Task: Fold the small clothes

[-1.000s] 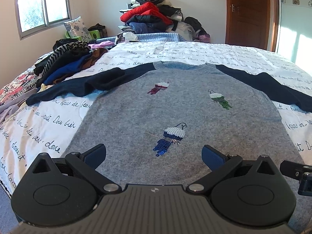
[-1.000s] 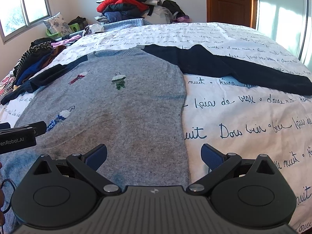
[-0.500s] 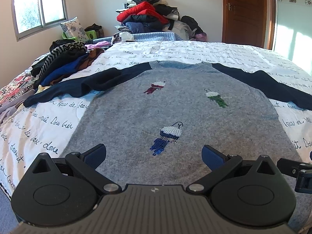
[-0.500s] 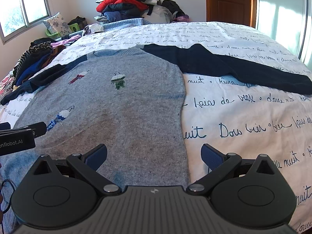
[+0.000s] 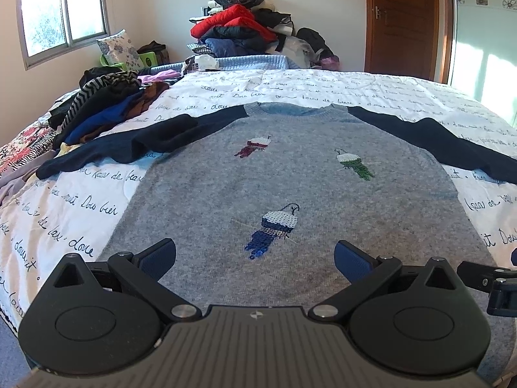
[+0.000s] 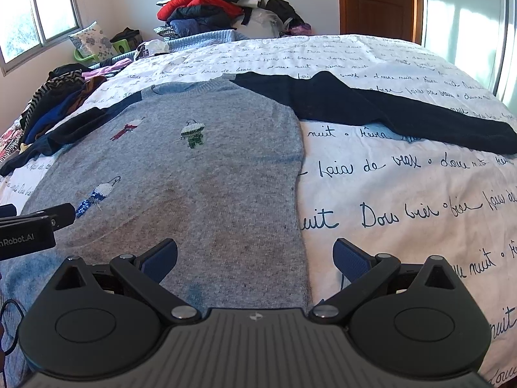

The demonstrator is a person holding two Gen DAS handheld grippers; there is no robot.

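Observation:
A small grey sweater (image 5: 290,177) with navy sleeves and three embroidered birds lies flat, face up, on the bed, both sleeves spread out sideways. It also shows in the right wrist view (image 6: 194,168). My left gripper (image 5: 255,258) is open and empty above the sweater's hem, near its middle. My right gripper (image 6: 255,258) is open and empty above the hem's right corner, one finger over the sweater and one over the bedspread. The right sleeve (image 6: 387,113) lies stretched toward the right.
The white bedspread (image 6: 404,194) with handwritten script covers the bed. A heap of dark and striped clothes (image 5: 103,106) lies at the left edge. A tall pile of clothes (image 5: 245,32) stands at the far end. A wooden door (image 5: 407,19) is at the back right.
Both grippers stay open and empty. The left wrist view has shifted slightly, the sweater sitting a little lower and more centred. The right wrist view is nearly the same.

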